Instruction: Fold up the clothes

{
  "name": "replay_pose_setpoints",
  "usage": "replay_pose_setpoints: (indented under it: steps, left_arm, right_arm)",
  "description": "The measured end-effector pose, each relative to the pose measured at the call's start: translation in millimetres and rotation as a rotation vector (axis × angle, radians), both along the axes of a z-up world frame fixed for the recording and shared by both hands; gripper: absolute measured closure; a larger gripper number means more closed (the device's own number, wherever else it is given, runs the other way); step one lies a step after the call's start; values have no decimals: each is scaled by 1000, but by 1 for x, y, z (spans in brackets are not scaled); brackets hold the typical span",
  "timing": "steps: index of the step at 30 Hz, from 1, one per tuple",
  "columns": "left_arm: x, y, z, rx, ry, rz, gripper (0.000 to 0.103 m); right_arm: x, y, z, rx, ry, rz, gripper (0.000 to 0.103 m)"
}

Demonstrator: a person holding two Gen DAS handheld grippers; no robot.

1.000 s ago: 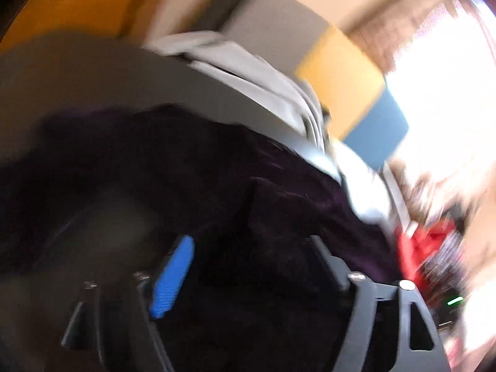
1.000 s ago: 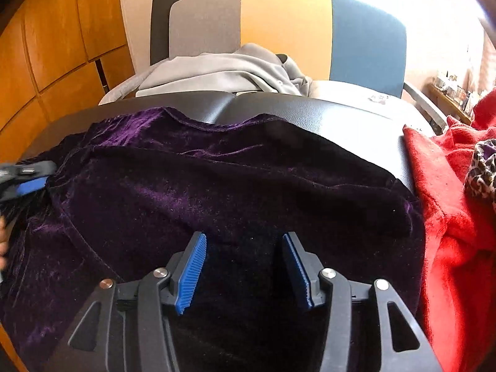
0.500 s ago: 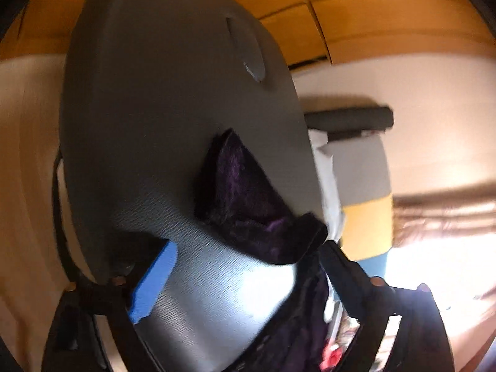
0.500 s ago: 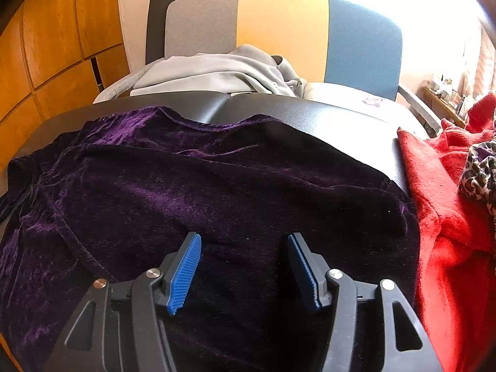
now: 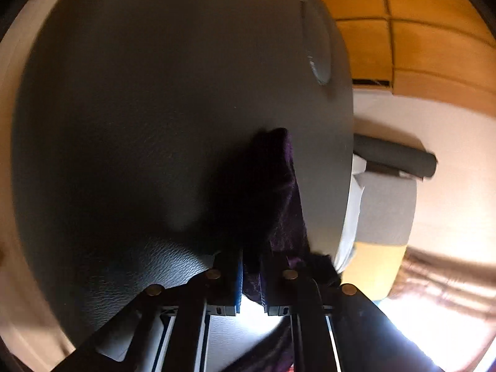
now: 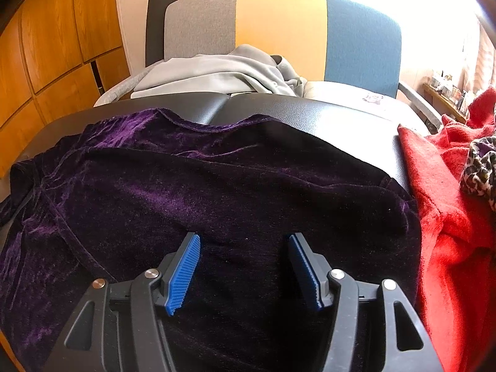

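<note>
A: Purple velvet garment [image 6: 217,192] spread flat over the black padded surface [image 6: 310,108], filling the space ahead of and beneath the right gripper [image 6: 245,266].

B: And that gripper's jaws?

A: Standing apart, blue pads [image 6: 184,271] bare, only cloth below them, nothing pinched between. Tips hovering just over the near part of the garment; cannot tell whether touching.

B: Other side?

A: Left gripper [image 5: 251,279] rolled over on its side, so the black surface [image 5: 155,108] rears up like a wall ahead of the jaws. Just been closing, now clamped together on a fold of the same purple garment [image 5: 276,192]. Fold running from between the pads forward and up across the surface, dark and narrow.

B: Anything beyond the garment?

A: Past the right jaws, at the far edge of the surface, a rumpled grey garment [image 6: 217,74] lying on the seat of a chair [image 6: 279,24] with a grey, yellow and blue back. To the right of the jaws, a red garment [image 6: 446,217] touching the purple one's edge, a leopard-print piece [image 6: 480,170] on top of it. To the left, wooden panelling [image 6: 46,46].

B: From the left side?

A: Same panelling [image 5: 418,31] above right of the jaws, a black roll [image 5: 393,155] beside the chair's grey end.
</note>
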State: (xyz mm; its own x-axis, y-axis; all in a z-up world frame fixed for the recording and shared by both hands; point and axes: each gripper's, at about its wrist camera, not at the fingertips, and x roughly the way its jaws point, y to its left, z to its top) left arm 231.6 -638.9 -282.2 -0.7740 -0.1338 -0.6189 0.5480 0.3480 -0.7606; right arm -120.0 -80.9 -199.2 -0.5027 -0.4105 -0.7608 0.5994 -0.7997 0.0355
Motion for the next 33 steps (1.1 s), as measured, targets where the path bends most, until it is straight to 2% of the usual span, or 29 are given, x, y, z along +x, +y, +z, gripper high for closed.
replay_pose_setpoints:
  steps: [2,4,9,14,18,21,24,28,30,31,32,33]
  left_arm:
    - [-3,-3,6,-8,-11,16,94]
    - [-12,-7,23,-76,-29,1,94]
    - [-68,-13,97,-281,39,-95,94]
    - [-156,16,179,-492,145,-284,94]
    - [-236,82,220,-631,252,-537,94]
    - [-286,147,218,-688,263,-745,94]
    - [-326,208,191,-706,226,-931,94]
    - [-356,256,139,-671,128,-1092,94]
    - [-343,272,115,-657,79,-1134,93]
    - [-332,279,103,-649,57,-1148,87]
    - [-326,279,96,-634,60,-1159,65]
    - [-324,277,88,-608,63,-1163,49]
  right_arm:
    - [1,0,0,-5,-2,-1,42]
    - [1,1,0,-10,-6,-1,42]
    - [0,2,0,-16,-8,0,41]
    - [0,2,0,-24,-12,-1,41]
    - [-1,3,0,-36,-19,0,41]
    - [-1,4,0,-44,-24,1,40]
    - [-2,5,0,-53,-32,4,39]
    - [-3,5,0,-60,-42,7,38]
    - [-2,5,0,-59,-43,9,37]
    - [-2,4,0,-59,-44,10,37]
    - [-2,4,0,-60,-45,10,37]
    - [-2,4,0,-61,-46,11,36]
